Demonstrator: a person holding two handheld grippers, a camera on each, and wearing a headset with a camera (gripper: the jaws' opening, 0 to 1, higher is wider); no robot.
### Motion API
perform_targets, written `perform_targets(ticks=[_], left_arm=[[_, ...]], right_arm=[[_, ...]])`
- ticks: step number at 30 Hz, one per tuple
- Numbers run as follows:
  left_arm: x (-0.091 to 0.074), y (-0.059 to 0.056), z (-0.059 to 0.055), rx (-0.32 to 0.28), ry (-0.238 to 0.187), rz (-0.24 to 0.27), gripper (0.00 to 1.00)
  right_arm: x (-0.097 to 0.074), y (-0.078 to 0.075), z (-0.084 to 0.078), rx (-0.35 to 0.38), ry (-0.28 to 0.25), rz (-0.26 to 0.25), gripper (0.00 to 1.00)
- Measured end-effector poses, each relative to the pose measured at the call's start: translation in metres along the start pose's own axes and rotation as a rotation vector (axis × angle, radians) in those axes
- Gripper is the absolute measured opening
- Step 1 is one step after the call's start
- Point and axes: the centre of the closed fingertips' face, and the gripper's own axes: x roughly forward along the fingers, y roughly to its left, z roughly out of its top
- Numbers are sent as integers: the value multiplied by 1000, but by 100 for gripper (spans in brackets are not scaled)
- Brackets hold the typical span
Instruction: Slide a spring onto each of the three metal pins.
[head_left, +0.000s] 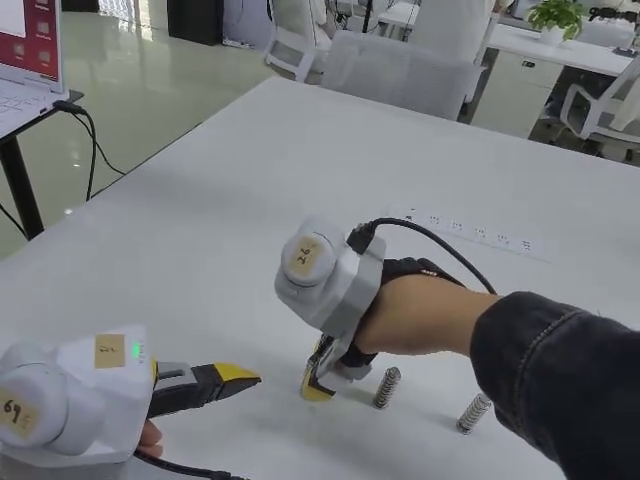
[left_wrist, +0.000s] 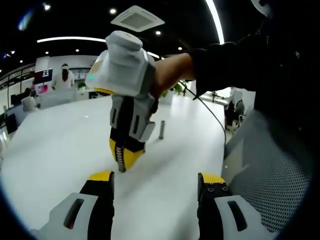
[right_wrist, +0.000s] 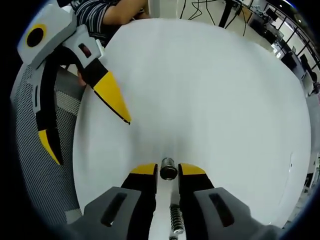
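My right gripper (head_left: 318, 386) points down at the white table (head_left: 300, 180), shut on a metal pin with a spring (left_wrist: 120, 159) around it; the pin's lower end touches the tabletop. From the right gripper view the pin's round end (right_wrist: 168, 169) sits between the yellow tips, with spring coils (right_wrist: 175, 220) below it. Two more spring-covered pins (head_left: 388, 387) (head_left: 474, 412) stand tilted on the table just right of that gripper. My left gripper (head_left: 240, 379) hovers low at the near left, open, with nothing between its jaws (left_wrist: 157, 180), aimed at the right gripper.
A black cable (head_left: 440, 245) runs from the right gripper across the table. A white power strip (head_left: 470, 232) lies further back. A laptop (head_left: 25, 50) stands on a side stand at far left. Office chairs (head_left: 400, 70) line the table's far edge.
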Motion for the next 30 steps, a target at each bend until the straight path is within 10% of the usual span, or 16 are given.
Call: perform_targets(ticks=[30], left_arm=[[0,-6,-2,18,25,-14,63]], right_arm=[[-63,-8,-22,182,-236,-125,21]])
